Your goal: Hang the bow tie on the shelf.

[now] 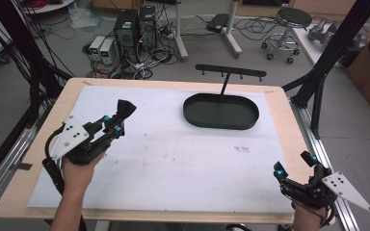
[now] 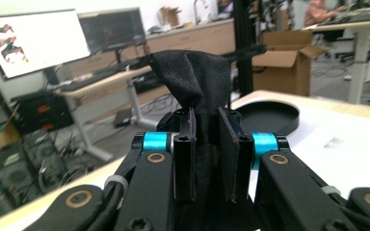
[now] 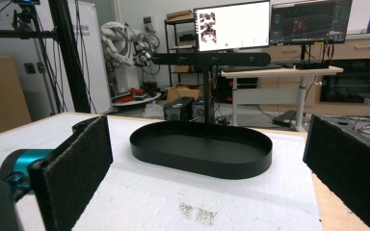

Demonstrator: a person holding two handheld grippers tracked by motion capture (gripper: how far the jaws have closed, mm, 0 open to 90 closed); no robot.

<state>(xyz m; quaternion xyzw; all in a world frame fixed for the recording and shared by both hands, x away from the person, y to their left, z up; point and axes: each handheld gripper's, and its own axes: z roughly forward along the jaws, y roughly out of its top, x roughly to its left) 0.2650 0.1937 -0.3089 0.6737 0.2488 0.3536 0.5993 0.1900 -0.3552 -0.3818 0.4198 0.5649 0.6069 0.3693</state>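
1. The left gripper [image 1: 118, 120] has its jaws clamped on a black cloth [image 2: 192, 77], held up over the left part of the white mat [image 1: 173, 159]; judging by this, the pick-up is done
2. The right gripper [image 1: 294, 171] hangs near the table's right front corner, jaws wide apart and empty
3. The oval black tray [image 1: 220, 118] under its hook rack [image 1: 230, 72] holds nothing; hanging or placing the cloth probably remains
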